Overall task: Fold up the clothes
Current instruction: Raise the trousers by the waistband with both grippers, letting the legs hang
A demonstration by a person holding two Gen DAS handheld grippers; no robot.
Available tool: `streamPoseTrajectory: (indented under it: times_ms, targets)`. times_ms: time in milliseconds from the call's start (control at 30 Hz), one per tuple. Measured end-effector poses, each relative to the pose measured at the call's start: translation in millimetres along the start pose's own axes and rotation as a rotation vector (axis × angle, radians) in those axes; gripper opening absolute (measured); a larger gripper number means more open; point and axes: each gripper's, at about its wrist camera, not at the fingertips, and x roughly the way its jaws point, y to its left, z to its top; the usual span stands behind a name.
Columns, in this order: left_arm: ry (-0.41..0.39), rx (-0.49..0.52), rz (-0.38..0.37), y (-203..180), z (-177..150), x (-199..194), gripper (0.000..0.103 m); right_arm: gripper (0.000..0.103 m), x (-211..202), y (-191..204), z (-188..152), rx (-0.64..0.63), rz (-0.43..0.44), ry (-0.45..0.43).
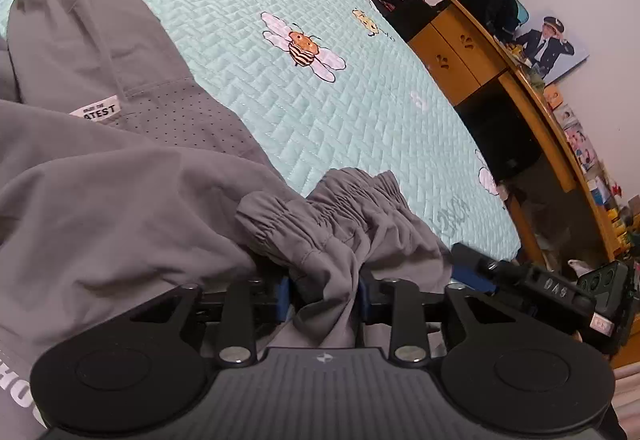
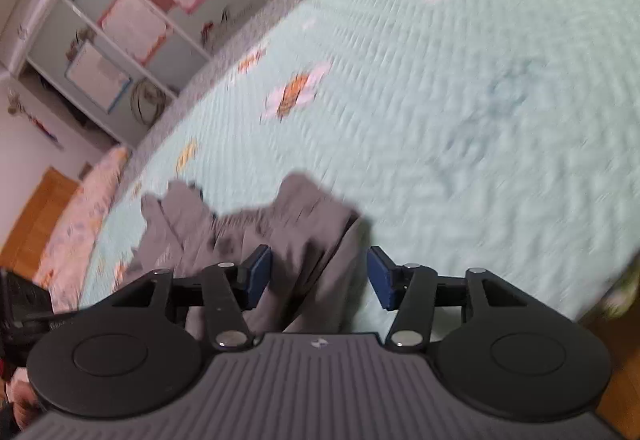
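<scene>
In the left wrist view, the left gripper (image 1: 324, 298) is closed on a bunch of grey fabric, which is pinched between its 2 blue pads just below the elastic waistband (image 1: 320, 206). This fabric belongs to the grey trousers (image 1: 120, 176), which lie crumpled on the mint quilted bedspread (image 1: 320, 88) with bee pictures. A white label (image 1: 98, 110) is visible on the garment, further up. The other gripper (image 1: 560, 296) shows at the right edge, beside the cloth.

In the right wrist view, which is blurred, the right gripper (image 2: 318, 276) stands open: its blue pads are apart, and the grey cloth (image 2: 280, 228) lies between them, nearer to the left pad, not pressed. Behind the bed stands a wooden cabinet (image 1: 460, 52), and in the right view a white shelf (image 2: 120, 24).
</scene>
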Motion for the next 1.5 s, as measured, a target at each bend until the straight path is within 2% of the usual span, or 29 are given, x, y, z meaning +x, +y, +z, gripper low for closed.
streamPoseTrajectory:
  times_ms: [67, 133, 233, 267, 300, 333, 367, 400, 433, 467, 500, 533, 600, 633, 667, 700, 733, 833, 967, 1133, 1267, 1300, 1367, 1400, 1433, 1500]
  targets:
    - [0.007, -0.003, -0.005, -1, 0, 0, 0.029, 0.07, 0, -5, 11, -0.014, 0.01, -0.02]
    - [-0.006, 0.022, -0.017, -7, -3, -6, 0.029, 0.078, 23, -7, 24, -0.057, 0.048, 0.038]
    - [-0.041, 0.131, -0.002, -24, -12, -20, 0.032, 0.079, 58, -14, 36, -0.069, 0.094, 0.14]
    - [-0.05, 0.168, 0.029, -27, -16, -23, 0.044, 0.079, 66, -15, 37, -0.076, 0.122, 0.165]
    - [-0.055, 0.194, 0.056, -28, -20, -26, 0.052, 0.079, 70, -13, 35, -0.097, 0.149, 0.177]
    - [-0.049, 0.197, 0.069, -26, -22, -25, 0.068, 0.078, 73, -11, 33, -0.117, 0.175, 0.19]
    - [-0.042, 0.191, 0.07, -23, -22, -23, 0.073, 0.076, 76, -10, 32, -0.137, 0.202, 0.202]
    - [-0.034, 0.182, 0.071, -19, -20, -20, 0.073, 0.073, 79, -8, 29, -0.157, 0.225, 0.213]
    - [-0.024, 0.172, 0.074, -16, -17, -16, 0.074, 0.063, 79, -6, 26, -0.178, 0.217, 0.208]
    - [-0.013, 0.164, 0.076, -14, -13, -12, 0.079, 0.056, 78, -6, 24, -0.177, 0.213, 0.21]
    - [0.001, 0.155, 0.079, -13, -9, -7, 0.083, 0.042, 78, -7, 22, -0.177, 0.21, 0.213]
    - [0.017, 0.14, 0.084, -11, -4, -2, 0.086, 0.035, 76, -7, 20, -0.181, 0.217, 0.22]
    - [0.023, 0.113, 0.066, -9, 1, 3, 0.085, 0.031, 73, -7, 17, -0.19, 0.23, 0.234]
    - [0.024, 0.1, 0.052, -10, 3, 6, 0.081, 0.029, 72, -6, 16, -0.206, 0.232, 0.238]
    - [0.024, 0.101, 0.041, -11, 4, 8, 0.064, 0.026, 72, -4, 16, -0.218, 0.229, 0.239]
    - [0.02, 0.124, 0.034, -15, 1, 10, 0.053, 0.023, 73, -2, 16, -0.23, 0.225, 0.239]
    - [0.017, 0.149, 0.034, -20, -1, 12, 0.036, 0.016, 73, -4, 17, -0.241, 0.219, 0.235]
    - [-0.003, 0.223, 0.069, -32, -7, 11, 0.026, 0.01, 68, 3, 16, -0.265, 0.205, 0.202]
    - [-0.071, 0.24, 0.067, -39, -4, -9, 0.019, 0.008, 53, 20, 19, -0.286, 0.212, 0.136]
    - [-0.22, 0.29, 0.064, -57, 9, -60, 0.017, 0.008, 24, 55, 35, -0.336, 0.241, 0.024]
    - [-0.389, 0.354, 0.105, -79, 22, -118, 0.018, 0.008, -6, 99, 60, -0.393, 0.303, -0.098]
    - [-0.425, 0.347, 0.121, -80, 22, -133, 0.021, 0.008, -13, 113, 68, -0.408, 0.328, -0.128]
    - [-0.491, 0.328, 0.155, -81, 21, -162, 0.044, 0.008, -29, 140, 80, -0.45, 0.38, -0.182]
    - [-0.51, 0.31, 0.172, -75, 17, -173, 0.046, 0.008, -34, 152, 82, -0.475, 0.404, -0.196]
    - [-0.52, 0.298, 0.192, -68, 9, -180, 0.05, 0.008, -40, 164, 84, -0.502, 0.428, -0.209]
    - [-0.489, 0.26, 0.244, -47, -9, -182, 0.06, 0.008, -41, 188, 77, -0.569, 0.465, -0.192]
